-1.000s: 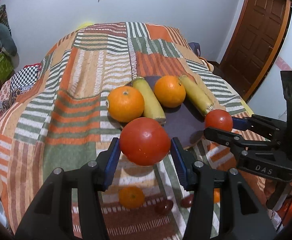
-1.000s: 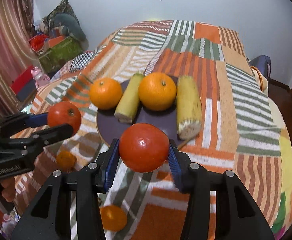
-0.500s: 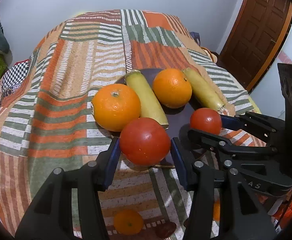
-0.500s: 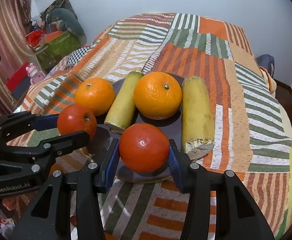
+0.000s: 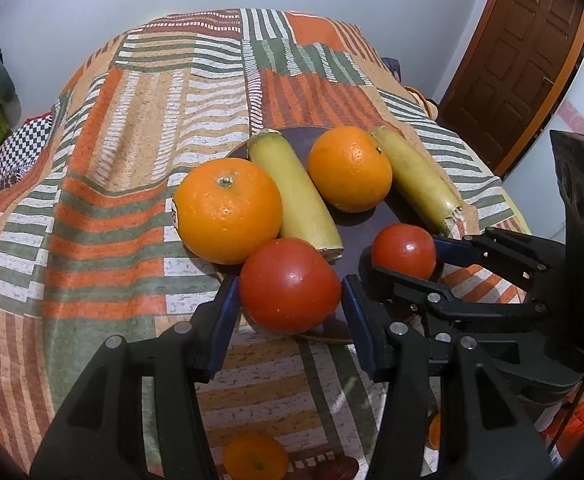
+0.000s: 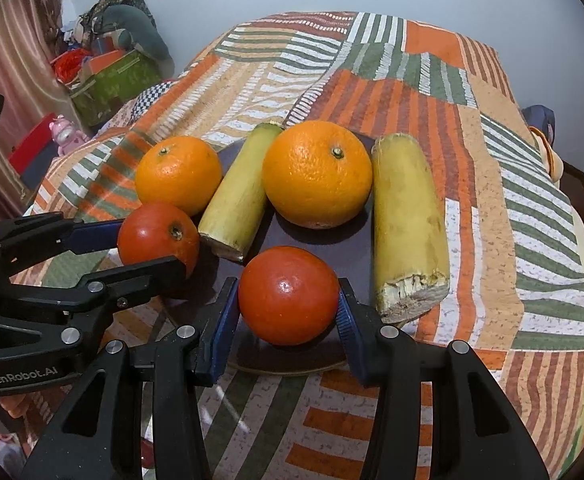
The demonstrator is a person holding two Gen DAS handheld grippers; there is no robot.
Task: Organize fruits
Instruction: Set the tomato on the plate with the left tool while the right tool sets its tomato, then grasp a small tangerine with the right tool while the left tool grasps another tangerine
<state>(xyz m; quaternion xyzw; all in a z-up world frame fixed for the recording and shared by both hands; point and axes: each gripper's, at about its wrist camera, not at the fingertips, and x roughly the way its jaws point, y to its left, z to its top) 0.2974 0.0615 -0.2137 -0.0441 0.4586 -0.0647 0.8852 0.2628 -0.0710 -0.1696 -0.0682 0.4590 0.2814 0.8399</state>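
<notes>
Already two oranges point(image 6: 317, 174) and two banana pieces point(image 6: 407, 220) sit on the dark plate point(image 6: 315, 240); each hand-held gripper, left point(image 5: 290, 300) and right point(image 6: 288, 304), clenches a tomato just above its near edge, while a small orange point(image 5: 256, 456) waits on the bed point(image 5: 132, 160).

tomatoes: red, glossy; one at lower centre point(image 5: 290, 286), one right of centre point(image 5: 403, 250)
oranges: bright orange point(image 5: 228, 210), point(image 5: 349, 168)
bananas: pale yellow-green point(image 5: 295, 196), point(image 5: 415, 180)
plate point(image 6: 319, 244): dark purple-brown
bedspread point(image 5: 112, 140): orange, green, white, tan striped patchwork
gripper pads point(image 5: 222, 322): blue on black frames
door point(image 5: 511, 48): brown, upper right
wall point(image 5: 72, 0): white
</notes>
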